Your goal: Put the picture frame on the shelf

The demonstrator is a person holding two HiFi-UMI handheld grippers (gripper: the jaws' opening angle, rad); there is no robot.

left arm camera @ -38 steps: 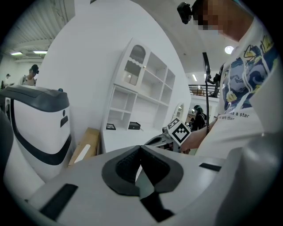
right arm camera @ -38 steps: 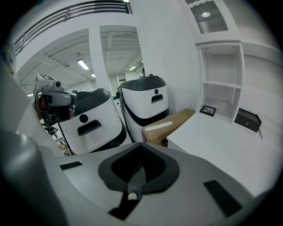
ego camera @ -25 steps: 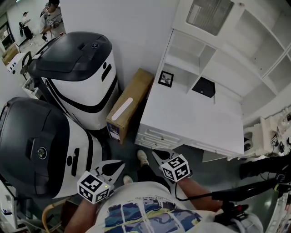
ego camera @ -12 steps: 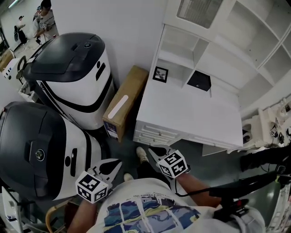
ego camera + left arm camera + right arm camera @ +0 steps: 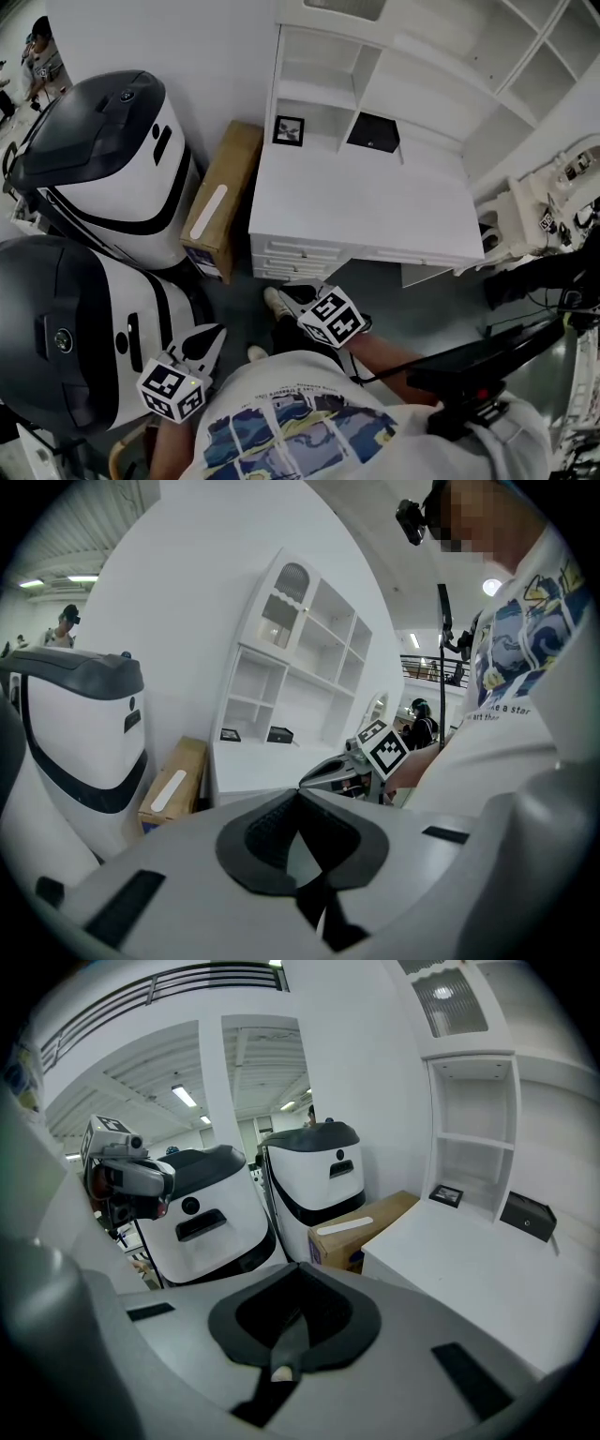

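white desk (image 5: 366,206) carries picture frame (image 5: 288,130); shirt (image 5: 525,667) reads "a star"

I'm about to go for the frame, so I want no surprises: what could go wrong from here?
1. The frame sits far back in a low cubby of the desk; reaching in, a tool could hit the cubby's walls or roof.
2. The left tool and right tool are both shut; unopened, one would likely shove the frame instead of gripping it.
3. The cardboard box on the floor beside the desk could catch a foot.
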